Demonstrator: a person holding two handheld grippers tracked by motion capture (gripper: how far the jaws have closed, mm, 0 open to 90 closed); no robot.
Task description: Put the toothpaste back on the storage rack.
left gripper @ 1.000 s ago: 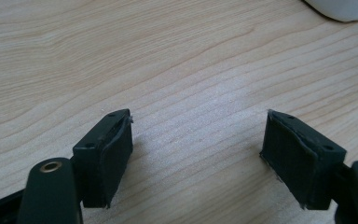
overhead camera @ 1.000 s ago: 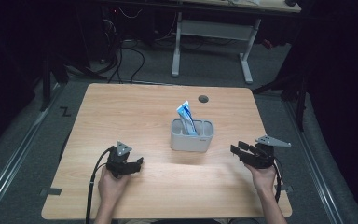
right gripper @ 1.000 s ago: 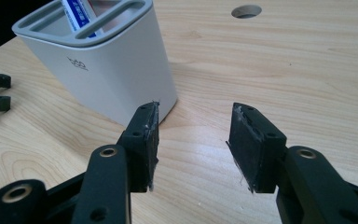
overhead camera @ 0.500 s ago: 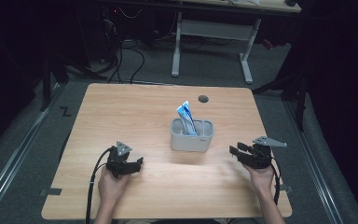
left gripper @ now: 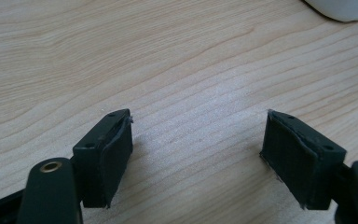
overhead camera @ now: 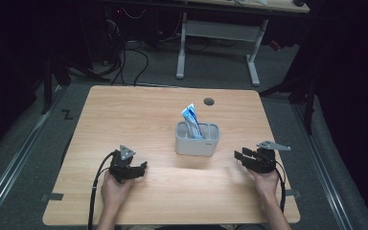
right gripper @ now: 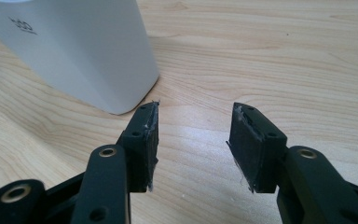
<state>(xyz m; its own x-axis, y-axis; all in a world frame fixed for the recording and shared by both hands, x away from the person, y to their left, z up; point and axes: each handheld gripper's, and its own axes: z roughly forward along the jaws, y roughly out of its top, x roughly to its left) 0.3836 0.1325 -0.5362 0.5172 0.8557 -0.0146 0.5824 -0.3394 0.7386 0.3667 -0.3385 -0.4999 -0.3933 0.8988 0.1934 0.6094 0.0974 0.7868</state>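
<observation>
A dark room surrounds a light wooden bench (overhead camera: 139, 120), with grey floor on all sides and a white-legged desk (overhead camera: 218, 36) beyond the far edge. Cables run over the floor past the far left corner. A small dark round hole (overhead camera: 209, 101) sits near the middle of the far edge.

A grey holder (overhead camera: 197, 140) stands about midway between the left and right edges, a little nearer the near edge, with a blue and white tube (overhead camera: 191, 120) standing upright in it, leaning slightly.

The right gripper (overhead camera: 242, 157) rests near the right edge, jaws spread and empty, pointing toward the holder; in the right gripper view the holder's pale wall (right gripper: 74, 46) stands just ahead and to the left of the jaws, near but not touching. The left gripper (overhead camera: 143, 167) lies toward the near left part of the bench, jaws spread wider and empty; in the left gripper view only the holder's base (left gripper: 342, 8) shows at the top corner, well apart.

Bare wood lies open between each gripper and the holder, and all along the far half.
</observation>
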